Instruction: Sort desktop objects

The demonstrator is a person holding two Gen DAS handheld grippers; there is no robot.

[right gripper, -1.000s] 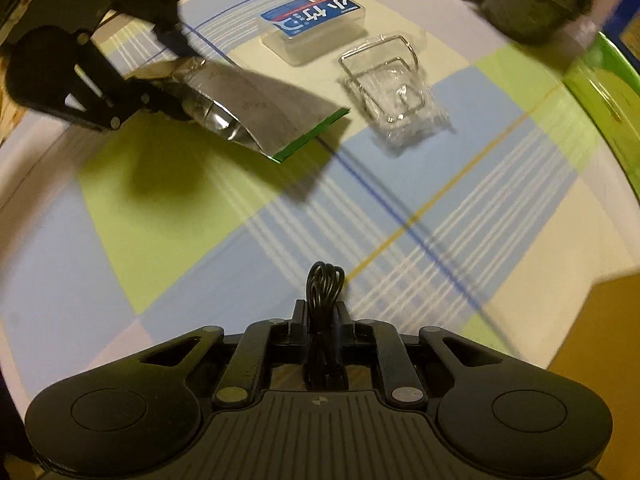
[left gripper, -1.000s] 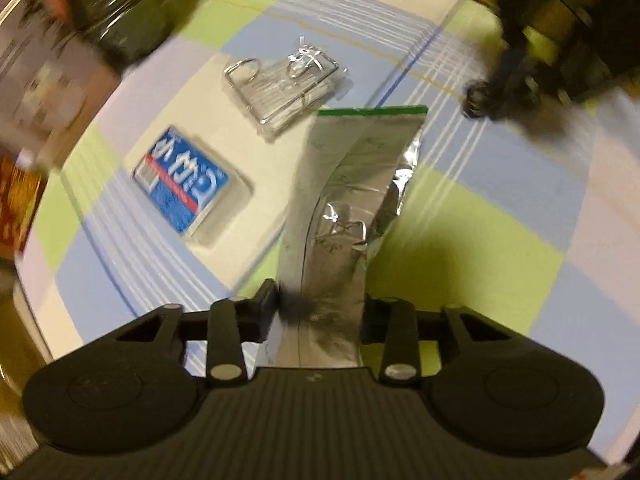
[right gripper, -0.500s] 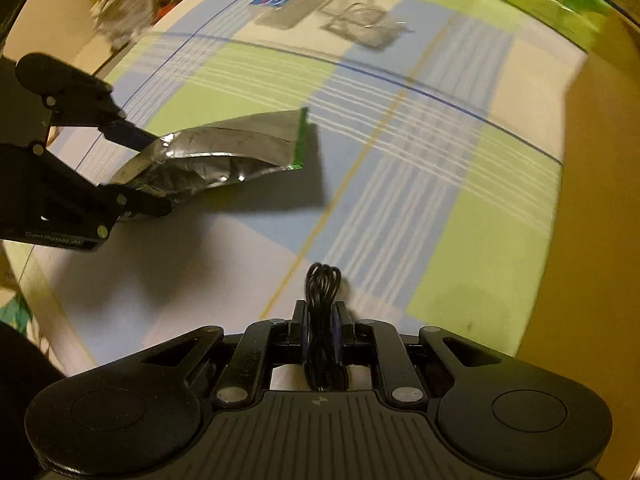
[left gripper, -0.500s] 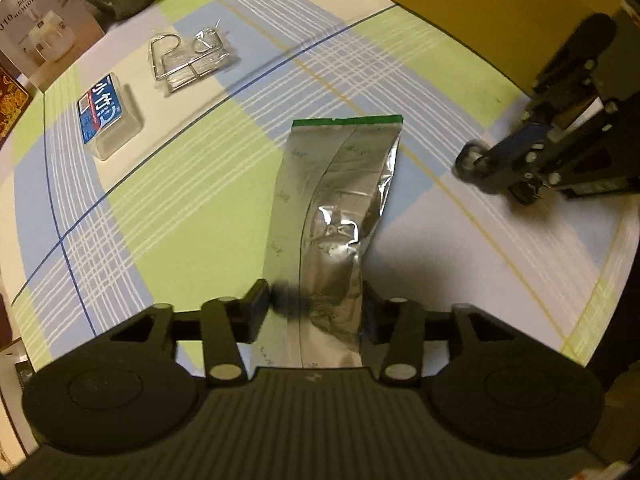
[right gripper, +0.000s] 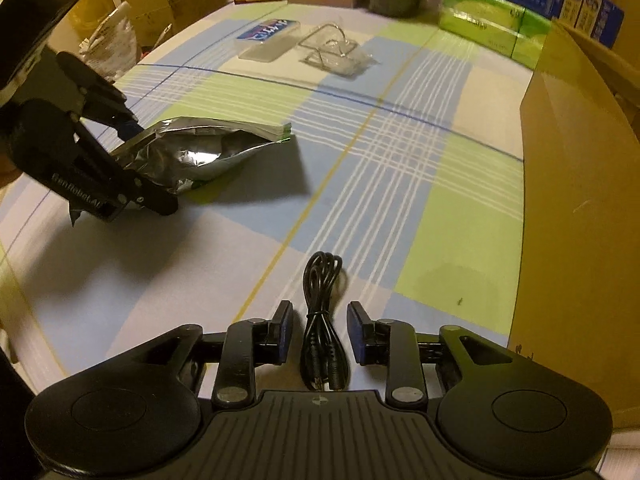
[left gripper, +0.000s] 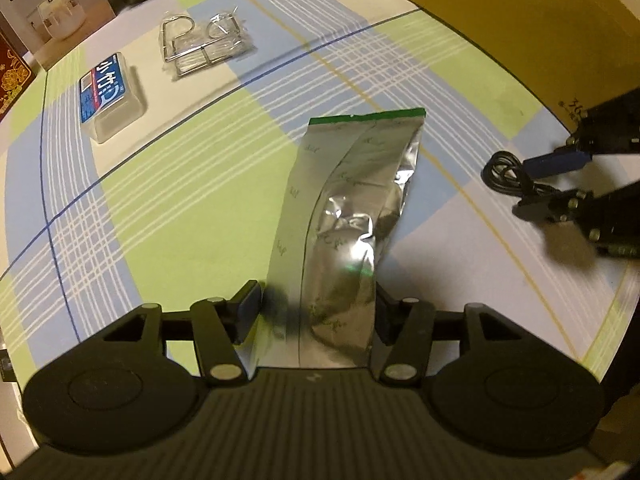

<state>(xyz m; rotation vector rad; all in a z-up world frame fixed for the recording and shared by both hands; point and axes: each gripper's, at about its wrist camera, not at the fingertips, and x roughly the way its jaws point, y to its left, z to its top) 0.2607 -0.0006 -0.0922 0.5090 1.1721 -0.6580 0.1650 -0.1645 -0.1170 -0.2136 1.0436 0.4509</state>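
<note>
Now, left wrist view — left gripper (left gripper: 316, 312): we see its jaws, which have just been opening, standing narrowly apart beside the silver foil pouch (left gripper: 348, 216); the pads seem to flank rather than pinch it.
Left wrist view — pouch: lying on the checked tablecloth (left gripper: 180, 208), green-edged end pointing away from us.
Left wrist view — items left: a clear plastic box with a blue label (left gripper: 106, 100) and a wire rack in clear wrap (left gripper: 204, 46) sit well apart at the far side, untouched.
Right wrist view — right gripper (right gripper: 318, 334): jaws just opened, a gap on each side of the coiled black cable (right gripper: 322, 320), which rests on the cloth between them.
Right wrist view — cardboard box (right gripper: 580, 200): just beside the cable, at the right.
Progress — our judgement: pouch and cable appear set down close together near the cardboard box; the plastic box and wire rack remain to be sorted, so roughly half is done.
</note>
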